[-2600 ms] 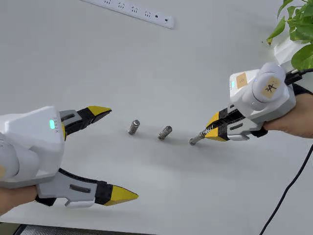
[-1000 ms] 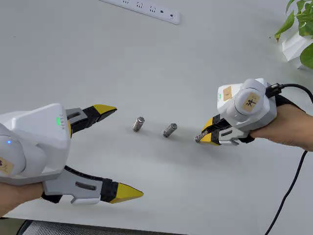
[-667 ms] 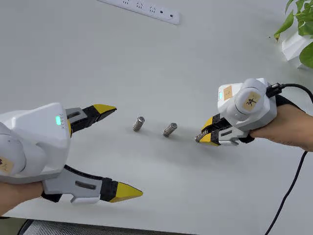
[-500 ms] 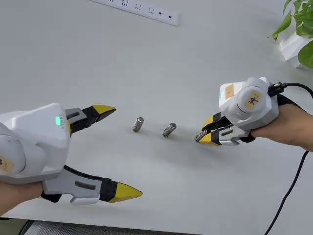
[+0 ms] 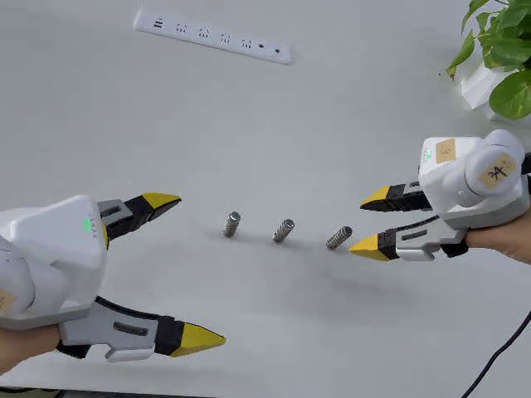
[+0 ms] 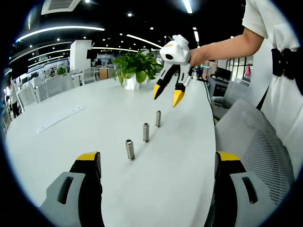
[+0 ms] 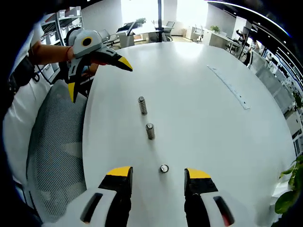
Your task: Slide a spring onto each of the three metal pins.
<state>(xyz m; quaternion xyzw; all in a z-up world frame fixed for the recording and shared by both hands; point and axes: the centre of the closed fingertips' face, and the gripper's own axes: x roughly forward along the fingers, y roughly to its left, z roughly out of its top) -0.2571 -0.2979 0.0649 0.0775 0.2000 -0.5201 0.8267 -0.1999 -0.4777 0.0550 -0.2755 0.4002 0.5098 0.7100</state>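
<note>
While the left gripper is hanging well to the left of the middle pin, its fingers are spreading wide and holding nothing. It is playing no part in this step and is best held out there, clear of the row. Just left of the middle pin, the left pin is standing on the white surface with a spring coiled around its shank. The middle pin is wearing one too, and so is the right pin, just to its right. With all three looking dressed, the task is seeming all but finished.

The right gripper is hovering a little further right of the middle pin. Its fingers are parted and empty, with the yellow tips just beside the right pin and apparently not touching it. In the right gripper view that pin is sitting just ahead of the gap between them.

The step in hand is looking like the let-go and retreat. To do it well, be drawing the gripper straight back, away from the middle pin along the line of the row. Hold the fingers as wide as they are now, so neither tip is clipping the pin and tipping it. Before calling it done, be checking that the right pin's spring is sitting fully down under the cap.
</note>
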